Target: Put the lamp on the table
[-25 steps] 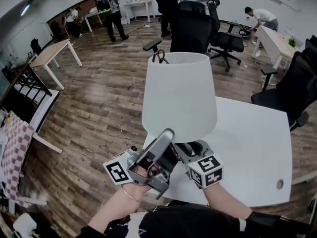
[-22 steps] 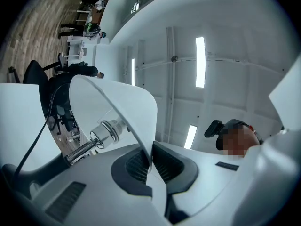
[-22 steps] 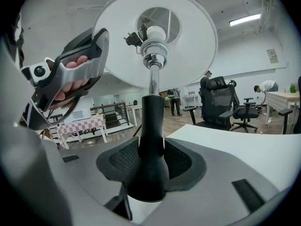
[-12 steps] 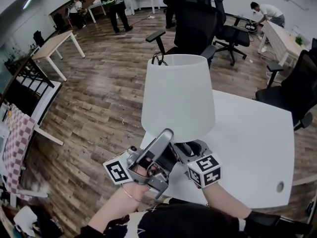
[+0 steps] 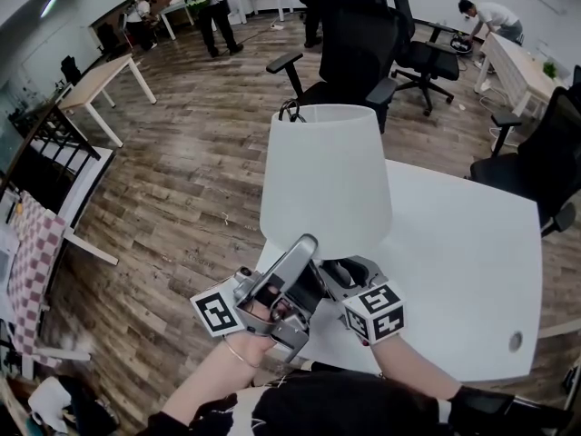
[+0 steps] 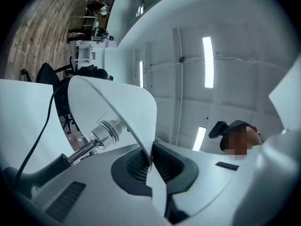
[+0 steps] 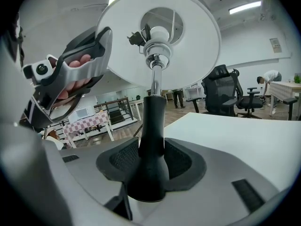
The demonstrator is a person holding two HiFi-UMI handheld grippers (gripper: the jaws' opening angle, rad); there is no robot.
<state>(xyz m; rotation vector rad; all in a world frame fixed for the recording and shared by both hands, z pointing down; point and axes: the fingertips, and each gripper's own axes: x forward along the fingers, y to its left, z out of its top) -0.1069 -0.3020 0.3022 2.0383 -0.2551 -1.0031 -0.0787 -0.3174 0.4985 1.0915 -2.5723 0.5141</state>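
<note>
The right gripper is clamped on the black stem of the lamp. Its pads press the stem from both sides, and the chrome socket and white shade rise straight above its jaws. The left gripper is pinched shut on the shade's lower rim, a thin white edge caught between its pads. It sits just left of the right gripper, tilted upward and close against it. A black cable runs down on the left gripper's left. The white table spreads beneath and to the right of both grippers, with the lamp held over its near left corner. The lamp's foot is hidden, so I cannot tell whether it touches the table. Black office chairs stand well beyond the grippers.
</note>
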